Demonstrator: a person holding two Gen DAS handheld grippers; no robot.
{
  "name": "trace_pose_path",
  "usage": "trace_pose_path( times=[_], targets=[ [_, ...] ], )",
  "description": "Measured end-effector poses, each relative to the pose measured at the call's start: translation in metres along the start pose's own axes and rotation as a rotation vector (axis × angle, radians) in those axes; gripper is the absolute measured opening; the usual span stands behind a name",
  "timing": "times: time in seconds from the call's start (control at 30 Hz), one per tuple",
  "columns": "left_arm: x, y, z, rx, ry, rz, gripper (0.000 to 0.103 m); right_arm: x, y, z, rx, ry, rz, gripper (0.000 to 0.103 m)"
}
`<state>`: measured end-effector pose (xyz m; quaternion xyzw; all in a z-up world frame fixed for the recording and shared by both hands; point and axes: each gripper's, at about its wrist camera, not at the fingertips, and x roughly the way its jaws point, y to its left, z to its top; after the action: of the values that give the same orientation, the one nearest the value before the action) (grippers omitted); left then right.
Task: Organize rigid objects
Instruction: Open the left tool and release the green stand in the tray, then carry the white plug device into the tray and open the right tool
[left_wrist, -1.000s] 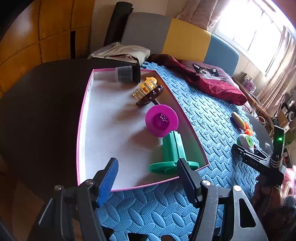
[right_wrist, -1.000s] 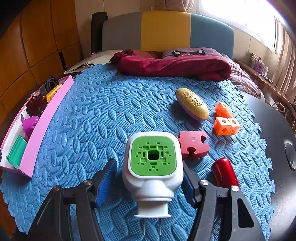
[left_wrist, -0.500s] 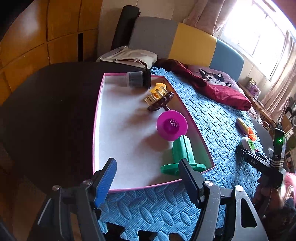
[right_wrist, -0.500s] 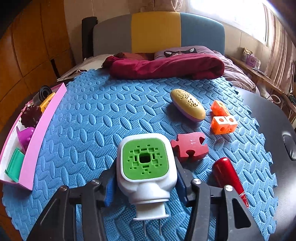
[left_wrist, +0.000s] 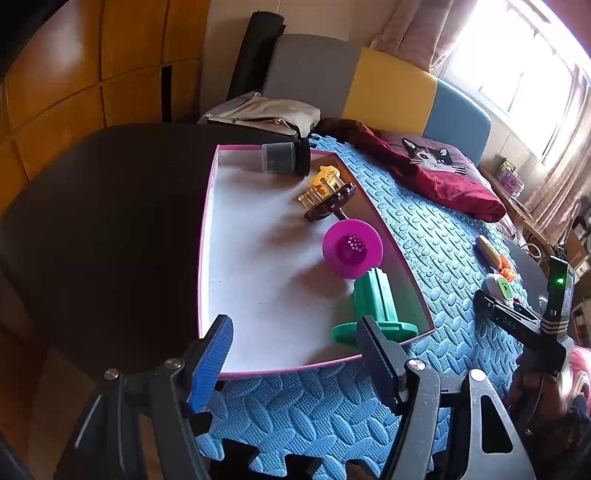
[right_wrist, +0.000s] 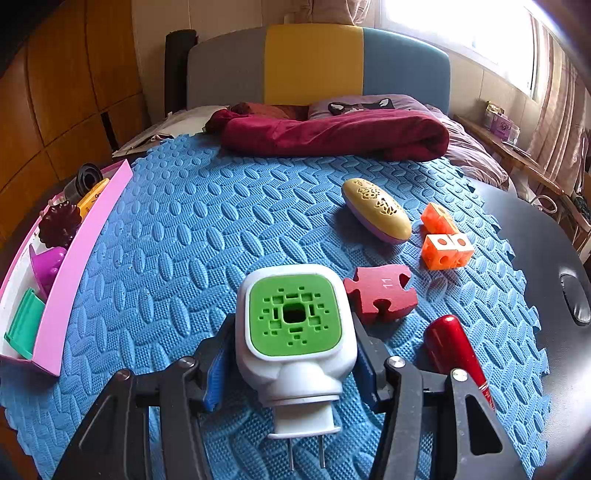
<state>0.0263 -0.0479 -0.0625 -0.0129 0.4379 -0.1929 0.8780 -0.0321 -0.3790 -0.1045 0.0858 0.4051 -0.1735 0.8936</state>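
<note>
My right gripper (right_wrist: 291, 354) is shut on a white plug-in device with a green perforated face (right_wrist: 295, 317), both pads pressed against its sides and its prongs pointing back at me, just above the blue foam mat (right_wrist: 207, 236). The same device (left_wrist: 498, 286) appears at the far right of the left wrist view. My left gripper (left_wrist: 295, 332) is open with nothing between its fingers, hovering at the near edge of the pink tray (left_wrist: 205, 236). In the tray lie a green spool (left_wrist: 373, 306), a magenta funnel (left_wrist: 351, 247), a brown flower-shaped piece (left_wrist: 330, 203), a yellow comb (left_wrist: 319, 182) and a dark cylinder (left_wrist: 282, 158).
On the mat to the right of the device lie a red puzzle piece (right_wrist: 380, 295), orange cubes (right_wrist: 445, 240), a gold oval case (right_wrist: 376, 210) and a red handle (right_wrist: 454, 347). A maroon cloth (right_wrist: 332, 133) lies at the mat's far edge. The dark table (left_wrist: 110, 221) surrounds the mat.
The right jaws closed from either side onto the white and green device and now grip it. The left gripper stays open by the tray's near edge, with only a slight shift in view.
</note>
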Motion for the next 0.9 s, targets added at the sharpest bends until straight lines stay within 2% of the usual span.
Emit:
trace_pose_path(
  times=[0.3,0.63,0.9],
  targets=[
    [-0.014,0.002,0.002,0.012,-0.058,0.051,0.07,-0.002,-0.001,0.0,0.005,-0.004,-0.005,0.053],
    [-0.021,0.021,0.001,-0.02,-0.073,0.095,0.07,-0.004,0.005,0.0,-0.017,-0.004,-0.003,0.053],
    [-0.023,0.038,-0.003,-0.048,-0.071,0.119,0.07,-0.009,0.03,-0.001,-0.028,0.003,0.085,0.053]
  ],
)
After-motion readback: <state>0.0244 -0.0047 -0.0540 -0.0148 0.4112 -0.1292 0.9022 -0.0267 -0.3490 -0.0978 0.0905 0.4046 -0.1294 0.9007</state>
